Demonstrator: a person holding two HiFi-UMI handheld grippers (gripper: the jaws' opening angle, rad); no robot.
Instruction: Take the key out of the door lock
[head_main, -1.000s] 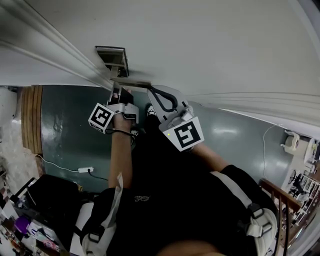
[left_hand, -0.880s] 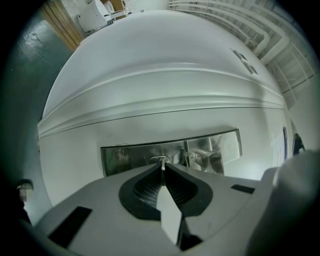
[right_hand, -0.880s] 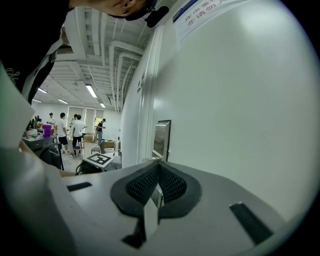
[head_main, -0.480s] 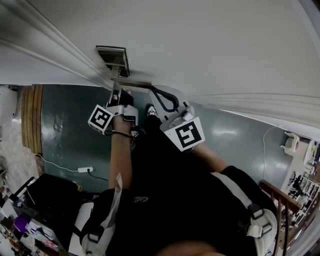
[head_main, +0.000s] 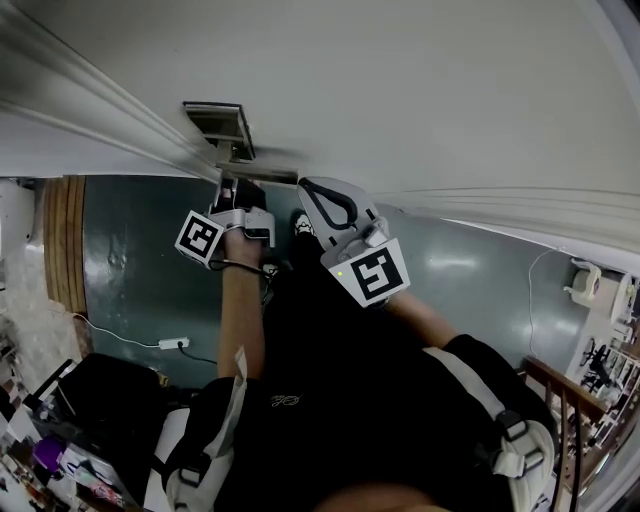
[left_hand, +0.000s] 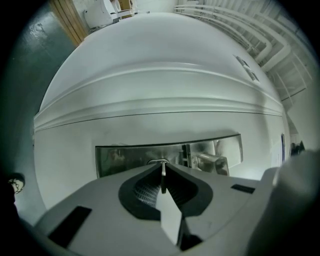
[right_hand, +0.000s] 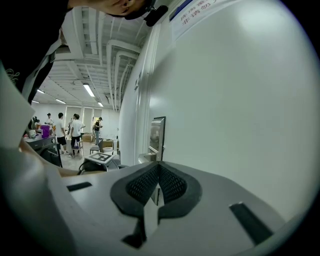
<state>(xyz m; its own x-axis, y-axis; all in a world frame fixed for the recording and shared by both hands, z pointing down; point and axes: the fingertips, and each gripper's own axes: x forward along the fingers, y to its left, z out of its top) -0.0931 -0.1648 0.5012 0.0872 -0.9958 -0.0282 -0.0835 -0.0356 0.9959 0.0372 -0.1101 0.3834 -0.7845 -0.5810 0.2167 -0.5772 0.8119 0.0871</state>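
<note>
Left gripper view: the left gripper (left_hand: 163, 166) points at the white door (left_hand: 150, 75), which fills the frame. Its jaws are drawn together on the key (left_hand: 163, 178), a thin metal strip seen edge-on that stands upright between the dark ribbed pads (left_hand: 145, 189). The far end of the key meets the long metal lock plate (left_hand: 125, 159), which runs across the middle of the frame just above the jaws. A short metal stub (left_hand: 212, 161) stands out from the plate to the right of the key.

Right gripper view: the right gripper (right_hand: 159, 168) has its jaws closed, tip against tip, with nothing between them. The door occupies the right half of the frame. The lock plate appears edge-on as a dark narrow upright just above the jaw tips. The marker cube (right_hand: 102, 157) of the left gripper shows at lower left, and several people (right_hand: 75, 131) stand in the lit room far behind it.

Head view: both grippers lie at upper centre, side by side and close together, against the door. The left gripper is directly under the lock plate; the right gripper lies just to its right, apart from the plate. The person's forearm (head_main: 240, 325) runs down from the left gripper over the dark green floor (head_main: 130, 260).
</note>
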